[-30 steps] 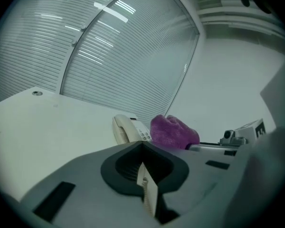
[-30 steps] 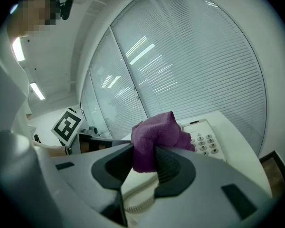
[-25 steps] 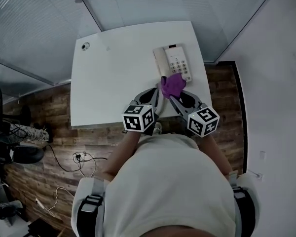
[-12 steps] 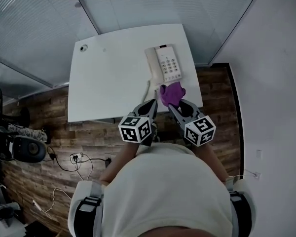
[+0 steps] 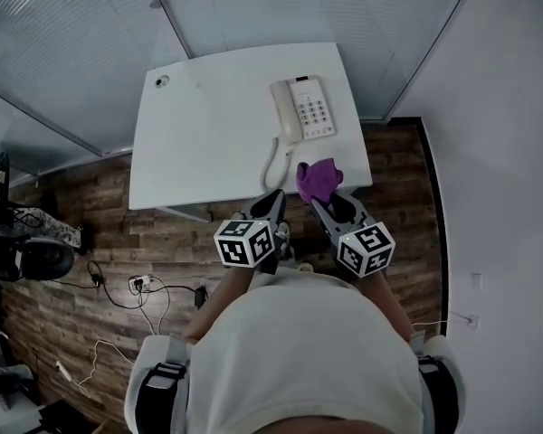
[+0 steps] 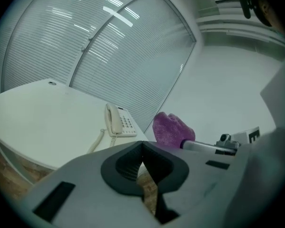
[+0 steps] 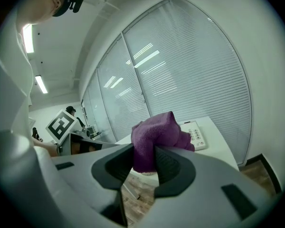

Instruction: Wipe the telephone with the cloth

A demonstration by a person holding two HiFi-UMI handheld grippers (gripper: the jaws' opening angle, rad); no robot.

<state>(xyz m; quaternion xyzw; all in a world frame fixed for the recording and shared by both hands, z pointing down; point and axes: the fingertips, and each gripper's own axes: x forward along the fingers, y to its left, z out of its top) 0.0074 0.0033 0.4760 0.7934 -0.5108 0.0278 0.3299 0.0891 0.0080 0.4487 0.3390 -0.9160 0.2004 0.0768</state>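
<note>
Ahead of the right gripper, well beyond its jaws, the telephone lies flat on the white table. Its handset is on the cradle and its coiled cord trails back toward the table's near edge. The right gripper's jaws are clamped on the purple cloth, which bunches up above them at that near edge, apart from the telephone. The left gripper is held just beside the right one, its jaws pressed together with nothing between them. The telephone lies ahead of it and the cloth to its right.
</note>
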